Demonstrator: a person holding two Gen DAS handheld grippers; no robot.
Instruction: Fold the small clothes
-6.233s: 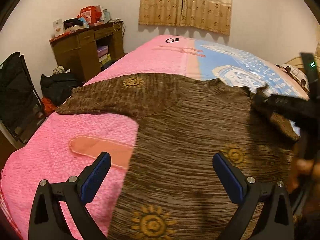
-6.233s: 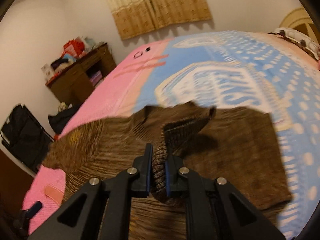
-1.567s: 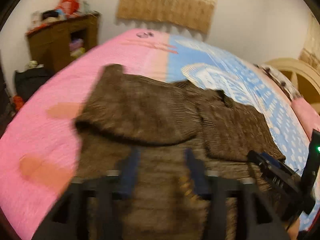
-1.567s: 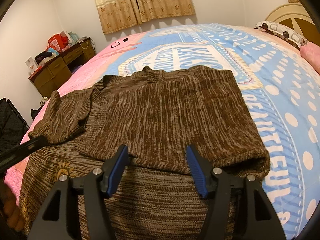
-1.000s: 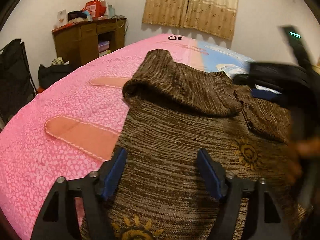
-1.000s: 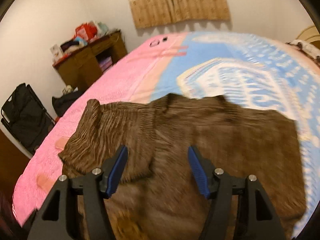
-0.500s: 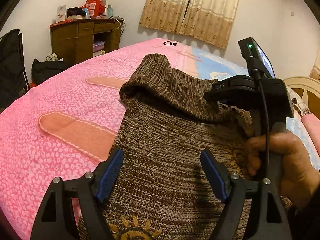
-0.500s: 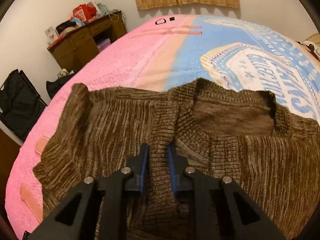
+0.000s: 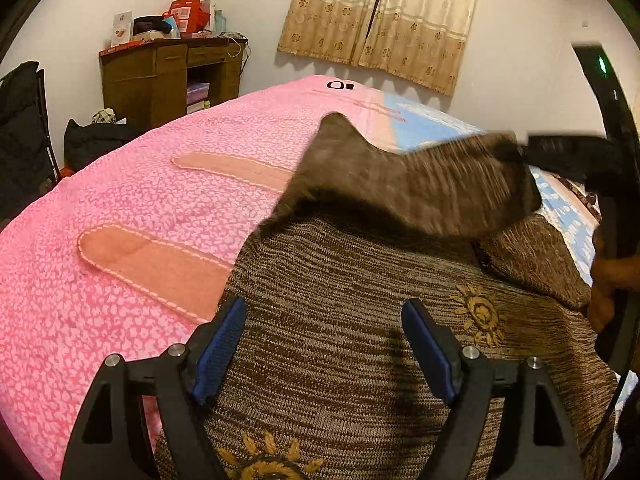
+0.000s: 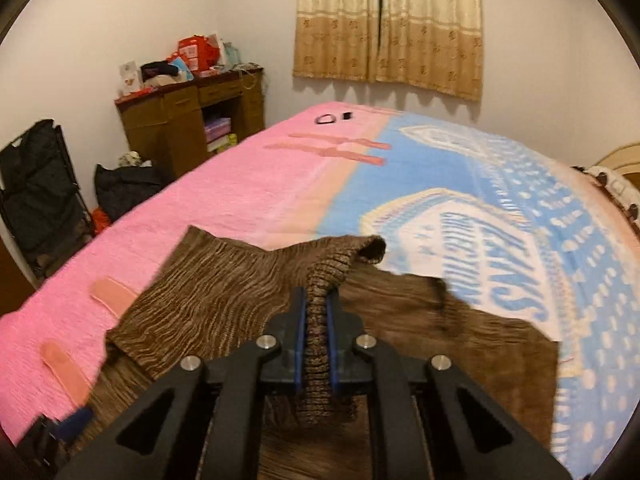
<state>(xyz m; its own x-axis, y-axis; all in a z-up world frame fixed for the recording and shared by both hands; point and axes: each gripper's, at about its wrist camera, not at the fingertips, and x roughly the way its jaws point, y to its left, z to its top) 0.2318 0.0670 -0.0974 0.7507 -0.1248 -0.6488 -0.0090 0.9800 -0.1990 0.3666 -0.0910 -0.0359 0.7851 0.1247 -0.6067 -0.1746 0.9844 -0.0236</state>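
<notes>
Beyond our fingers runs a bed point(image 10: 248, 204) under a pink and blue cover, with a wooden cabinet point(image 9: 160, 76) against the white wall and beige curtains point(image 10: 388, 20) hanging further along; across the near part of the bed lies the brown knitted sweater point(image 9: 340, 320), stitched with small sun motifs. Our right gripper point(image 10: 316, 344) has its fingers pressed together on the ribbed collar edge of the sweater, having just closed on it; the pinched fabric rises in a ridge straight ahead of the fingertips, and the upper part of the garment hangs lifted and blurred off the bed. Our left gripper point(image 9: 320, 348) has its blue-padded fingers spread wide above the lower body of the sweater, with knit showing between them and nothing pinched; ahead and to the right of them we see the raised fold and the hand point(image 9: 612, 280) gripping the right tool's handle.
</notes>
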